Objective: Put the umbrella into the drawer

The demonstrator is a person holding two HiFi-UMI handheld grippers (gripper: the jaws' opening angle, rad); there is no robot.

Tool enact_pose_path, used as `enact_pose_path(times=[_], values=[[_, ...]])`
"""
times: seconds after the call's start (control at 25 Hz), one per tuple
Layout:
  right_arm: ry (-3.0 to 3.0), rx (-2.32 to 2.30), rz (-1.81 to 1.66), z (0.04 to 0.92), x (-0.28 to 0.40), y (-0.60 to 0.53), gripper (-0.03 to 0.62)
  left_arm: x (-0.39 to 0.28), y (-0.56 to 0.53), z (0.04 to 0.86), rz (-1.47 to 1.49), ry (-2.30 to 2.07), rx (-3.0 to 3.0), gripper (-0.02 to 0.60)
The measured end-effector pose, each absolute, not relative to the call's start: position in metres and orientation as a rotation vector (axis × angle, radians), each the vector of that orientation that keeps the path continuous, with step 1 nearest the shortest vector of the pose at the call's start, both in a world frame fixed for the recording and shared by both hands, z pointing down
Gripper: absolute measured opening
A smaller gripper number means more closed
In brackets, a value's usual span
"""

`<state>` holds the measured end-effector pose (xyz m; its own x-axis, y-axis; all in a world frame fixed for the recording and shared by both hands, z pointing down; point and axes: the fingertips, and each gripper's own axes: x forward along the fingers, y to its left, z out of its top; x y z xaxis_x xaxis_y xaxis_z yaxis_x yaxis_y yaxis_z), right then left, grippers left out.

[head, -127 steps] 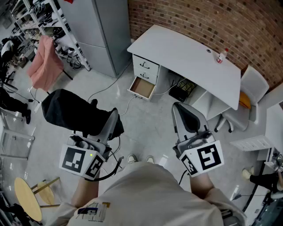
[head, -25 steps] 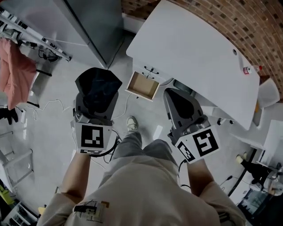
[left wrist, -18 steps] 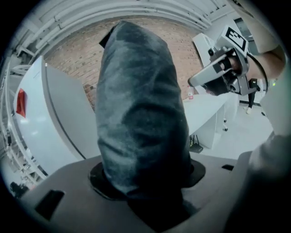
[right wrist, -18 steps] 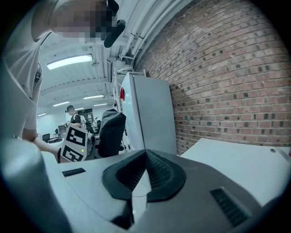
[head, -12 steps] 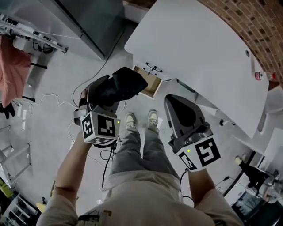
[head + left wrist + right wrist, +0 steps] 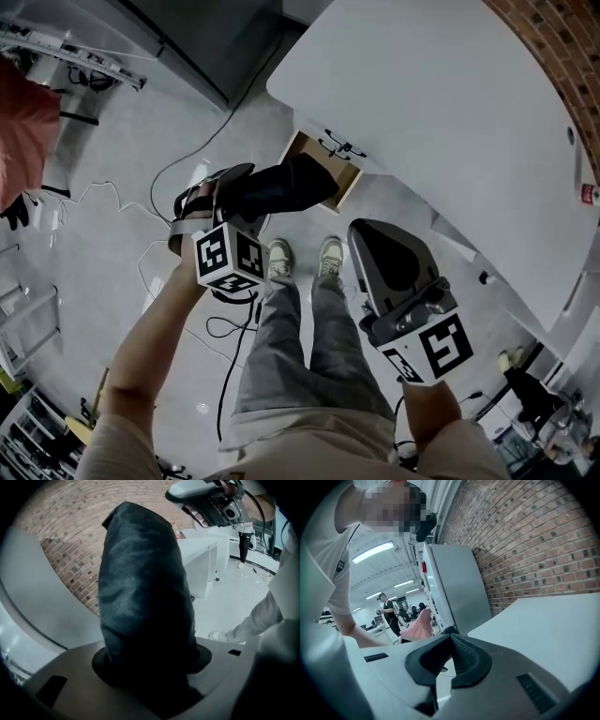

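My left gripper (image 6: 230, 197) is shut on a black folded umbrella (image 6: 281, 186). It holds the umbrella nearly level, with the far end over the open wooden drawer (image 6: 298, 150) at the bottom of the white desk (image 6: 441, 112). In the left gripper view the umbrella (image 6: 145, 597) fills the middle, clamped between the jaws of the left gripper (image 6: 150, 667). My right gripper (image 6: 364, 234) hangs to the right beside the desk front. The right gripper view shows the right gripper (image 6: 449, 651) shut with its pads together and nothing held.
The person's shoes (image 6: 279, 261) stand just in front of the drawer. Cables (image 6: 187, 178) trail over the grey floor at the left. A grey cabinet (image 6: 206, 37) stands beyond them, a pink cloth (image 6: 23, 131) hangs far left. A brick wall (image 6: 534, 531) backs the desk.
Both grippers have come down toward the floor. The left one rolled and swung the umbrella from upright to nearly level, its end now over the drawer. The desk looks closer.
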<state>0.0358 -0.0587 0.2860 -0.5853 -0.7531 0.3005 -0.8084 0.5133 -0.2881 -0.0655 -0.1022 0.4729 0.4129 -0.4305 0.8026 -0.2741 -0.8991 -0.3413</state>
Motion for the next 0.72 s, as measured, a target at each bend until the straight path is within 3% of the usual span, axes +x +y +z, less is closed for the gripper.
enact_pose_path(times=[0.72], values=[[-2.593,1.248,0.755,0.487,0.033,-0.051,0.008,-0.046,-0.107,0.739,-1.866,0.198,-2.311,0.259]])
